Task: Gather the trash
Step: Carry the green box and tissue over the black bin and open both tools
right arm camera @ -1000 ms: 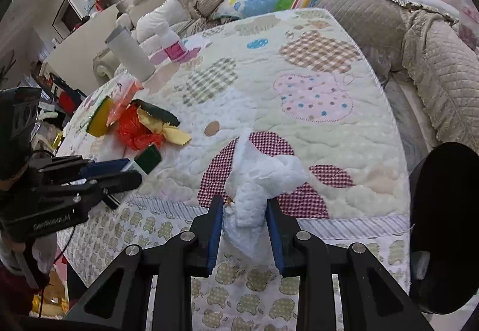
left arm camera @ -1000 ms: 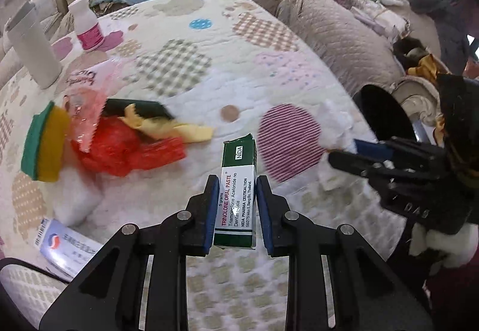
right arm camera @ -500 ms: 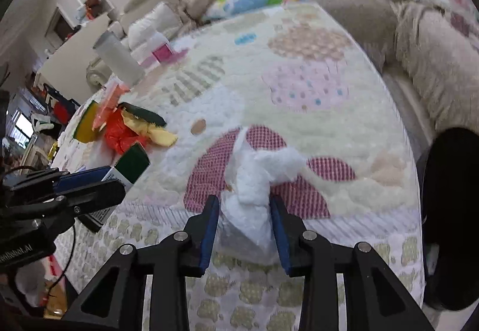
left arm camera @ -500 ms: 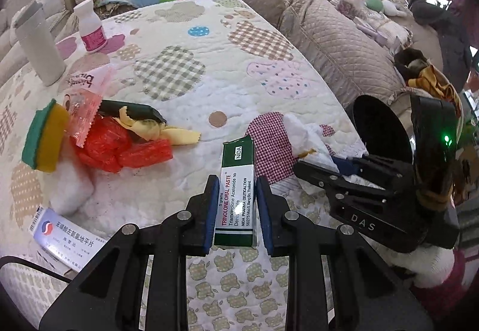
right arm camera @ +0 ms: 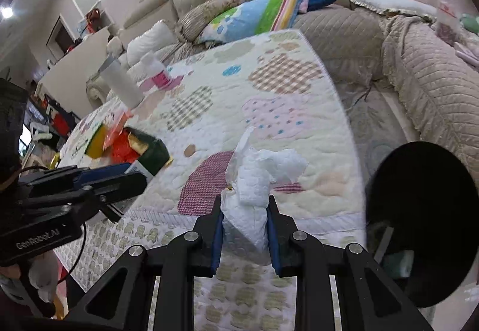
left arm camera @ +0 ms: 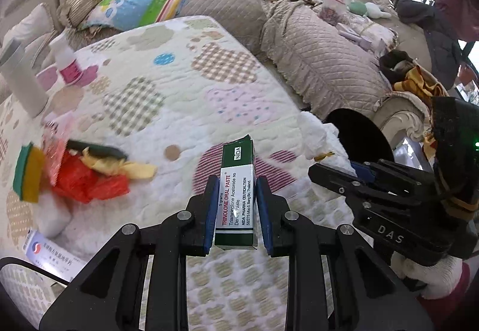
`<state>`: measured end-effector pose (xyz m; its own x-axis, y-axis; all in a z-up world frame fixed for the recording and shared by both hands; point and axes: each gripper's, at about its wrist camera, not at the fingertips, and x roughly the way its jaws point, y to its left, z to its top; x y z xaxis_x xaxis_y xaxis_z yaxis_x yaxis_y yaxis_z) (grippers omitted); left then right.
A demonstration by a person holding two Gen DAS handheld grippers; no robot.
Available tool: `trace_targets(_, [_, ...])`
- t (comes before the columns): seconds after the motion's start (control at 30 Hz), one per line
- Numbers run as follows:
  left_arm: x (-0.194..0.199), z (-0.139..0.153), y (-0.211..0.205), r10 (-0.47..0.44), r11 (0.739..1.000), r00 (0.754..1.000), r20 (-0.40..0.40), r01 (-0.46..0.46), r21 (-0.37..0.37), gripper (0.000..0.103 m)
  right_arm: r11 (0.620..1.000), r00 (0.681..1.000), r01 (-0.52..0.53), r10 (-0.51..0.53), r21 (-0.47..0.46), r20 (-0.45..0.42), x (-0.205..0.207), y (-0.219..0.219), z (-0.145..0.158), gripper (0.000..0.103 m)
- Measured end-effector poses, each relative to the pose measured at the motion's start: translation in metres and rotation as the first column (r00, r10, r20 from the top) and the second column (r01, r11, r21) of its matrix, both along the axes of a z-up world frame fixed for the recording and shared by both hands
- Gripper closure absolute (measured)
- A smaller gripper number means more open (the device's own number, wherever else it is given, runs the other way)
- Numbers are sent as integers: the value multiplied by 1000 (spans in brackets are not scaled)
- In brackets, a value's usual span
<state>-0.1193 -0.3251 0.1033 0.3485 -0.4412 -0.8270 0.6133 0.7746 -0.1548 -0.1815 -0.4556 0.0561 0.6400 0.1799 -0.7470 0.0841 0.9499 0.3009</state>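
A: What does the left tool (left arm camera: 236,205) have?

B: A narrow dark green and white cardboard carton (left arm camera: 237,196) printed "TRINOLONE ORAL PASTE" in red, standing upright, pinched on its long sides by the blue pads. Its top flap is slightly crumpled. It hangs over the near edge of the table (left arm camera: 185,97), which is covered by a cream quilted cloth with patchwork spots.

A: And the right tool (right arm camera: 244,230)?

B: Clamped on a crumpled white embossed paper tissue (right arm camera: 254,181), bunched between the pads, its loose end flaring up and to the right. It is held above the striped near border of the cloth, with a black round bin (right arm camera: 419,220) just to the right, past the table edge.

A: What differs from a second ago?

B: Both tools have risen and come back toward the near edge. The carton was low over the cloth then; now the apple-print border shows beneath it. The tissue was resting on the red-striped patch and is now lifted clear. The right tool has also drawn nearer to the left one.

A: And the rest of the trash?

B: It has not moved: the crinkled red plastic wrapper (left arm camera: 86,181), the yellow scrap (left arm camera: 119,166) and the green and yellow sponge (left arm camera: 28,175) lie at far left on the table.
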Motion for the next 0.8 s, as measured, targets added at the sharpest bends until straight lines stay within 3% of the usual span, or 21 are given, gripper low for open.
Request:
trace_targets(0.43, [-20, 6, -70, -96, 995, 995, 40, 95, 14, 80, 992, 991, 129, -129, -13, 22, -31, -57, 14, 79])
trace_targets(0.8, [-28, 3, -120, -158, 987, 986, 47, 157, 25, 80, 974, 975, 224, -224, -21, 1, -53, -100, 8, 79])
